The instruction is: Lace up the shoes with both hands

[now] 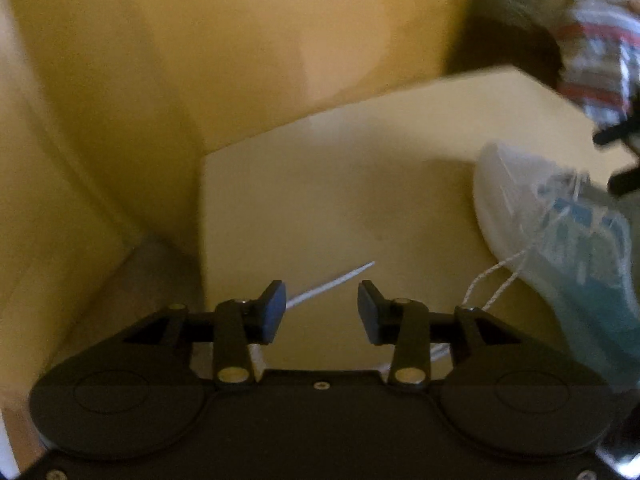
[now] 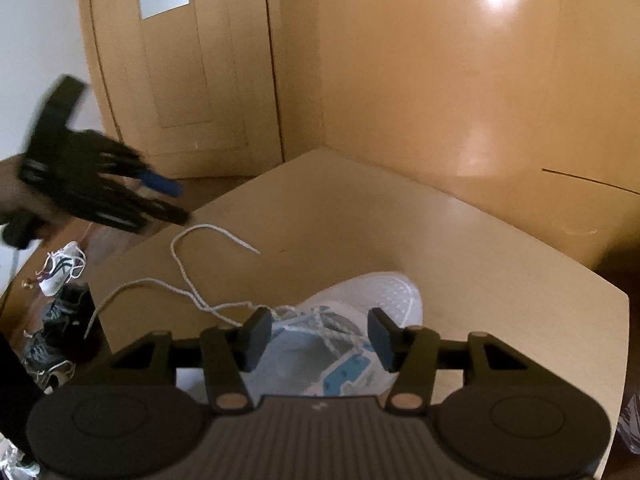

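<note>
A white and teal shoe [image 2: 352, 320] lies on the wooden table [image 2: 460, 248], toe pointing away; it also shows at the right of the left wrist view [image 1: 560, 232]. Its white lace [image 2: 188, 272] trails loose to the left across the table in two strands. My right gripper [image 2: 316, 334] is open and empty, just above the shoe's laced part. My left gripper [image 1: 322, 312] is open and empty, above the table left of the shoe, with a lace end [image 1: 332, 282] lying under it. The left gripper also shows, blurred, in the right wrist view [image 2: 160, 200].
The table stands in a corner against wooden panels [image 2: 440, 80] and near a door [image 2: 188, 60]. Several other shoes [image 2: 60, 268] lie on the floor left of the table. Cluttered items [image 1: 592, 40] sit beyond the table's far right edge.
</note>
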A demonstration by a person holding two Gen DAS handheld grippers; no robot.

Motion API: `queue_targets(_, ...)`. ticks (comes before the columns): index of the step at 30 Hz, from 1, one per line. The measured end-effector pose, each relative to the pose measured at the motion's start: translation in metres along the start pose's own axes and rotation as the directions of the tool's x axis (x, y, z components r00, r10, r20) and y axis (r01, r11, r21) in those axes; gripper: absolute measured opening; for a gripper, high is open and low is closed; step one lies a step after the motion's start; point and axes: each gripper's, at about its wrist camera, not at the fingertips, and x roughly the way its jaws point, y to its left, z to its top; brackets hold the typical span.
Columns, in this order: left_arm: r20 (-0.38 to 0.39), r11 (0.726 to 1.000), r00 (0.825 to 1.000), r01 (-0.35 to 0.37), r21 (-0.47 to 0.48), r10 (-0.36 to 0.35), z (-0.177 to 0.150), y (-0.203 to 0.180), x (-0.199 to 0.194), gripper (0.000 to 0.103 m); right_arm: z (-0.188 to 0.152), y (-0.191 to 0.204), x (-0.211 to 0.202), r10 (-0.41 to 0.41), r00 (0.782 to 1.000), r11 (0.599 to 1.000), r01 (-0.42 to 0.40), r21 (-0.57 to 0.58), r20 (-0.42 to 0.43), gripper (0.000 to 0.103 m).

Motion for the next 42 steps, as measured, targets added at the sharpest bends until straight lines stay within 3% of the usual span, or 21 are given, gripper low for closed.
queue_targets(6,-0.058,0.998,0.997,0.047,0.038,-0.044,0.005,0.006,0.03,0.033,0.003,0.001,0.005,0.03,1.0,0.999,-0.03,0.01,-0.008,0.054)
queue_targets(15,-0.106,0.993,0.989,0.109,0.038,-0.105,0.01,0.016,0.044,0.032,0.009,-0.01,0.022,-0.021,0.998,0.998,0.025,0.058,-0.066,0.055)
queue_targets(16,-0.108,0.992,0.987,0.122,0.029,-0.118,0.012,0.016,0.046,0.03,0.01,-0.011,0.022,-0.022,0.998,0.998,0.026,0.061,-0.066,0.056)
queue_targets(18,-0.124,0.99,0.983,0.139,0.015,-0.137,0.018,0.012,0.054,0.002,0.01,-0.012,0.023,-0.027,0.998,0.997,0.031,0.069,-0.064,0.056)
queue_targets(23,-0.148,0.99,0.98,0.137,0.03,-0.131,0.022,0.001,0.052,0.0,0.009,-0.016,0.023,-0.035,0.997,0.995,0.041,0.095,-0.063,0.056)
queue_targets(32,0.003,0.988,0.989,0.15,0.021,-0.15,0.048,-0.012,0.007,0.0,0.004,-0.022,0.021,-0.069,0.995,0.992,0.077,0.098,-0.077,0.056)
queue_targets(35,0.092,0.982,0.977,0.19,0.01,-0.19,0.063,-0.023,-0.015,0.0,0.002,-0.024,0.019,-0.086,0.993,0.99,0.094,0.104,-0.076,0.056)
queue_targets(37,0.164,0.973,0.96,0.228,0.014,-0.228,0.073,-0.035,-0.034,0.0,0.002,-0.028,0.013,-0.091,0.994,0.987,0.098,0.124,-0.056,0.056)
queue_targets(41,0.214,0.961,0.937,0.269,0.059,-0.275,0.077,-0.059,-0.057,0.0,0.003,-0.043,-0.001,-0.053,0.999,0.971,0.051,0.233,0.003,0.056)
queue_targets(42,0.205,0.967,0.945,0.241,0.088,-0.254,0.077,-0.066,-0.057,0.0,0.002,-0.047,-0.005,-0.045,0.999,0.967,0.042,0.251,0.01,0.056)
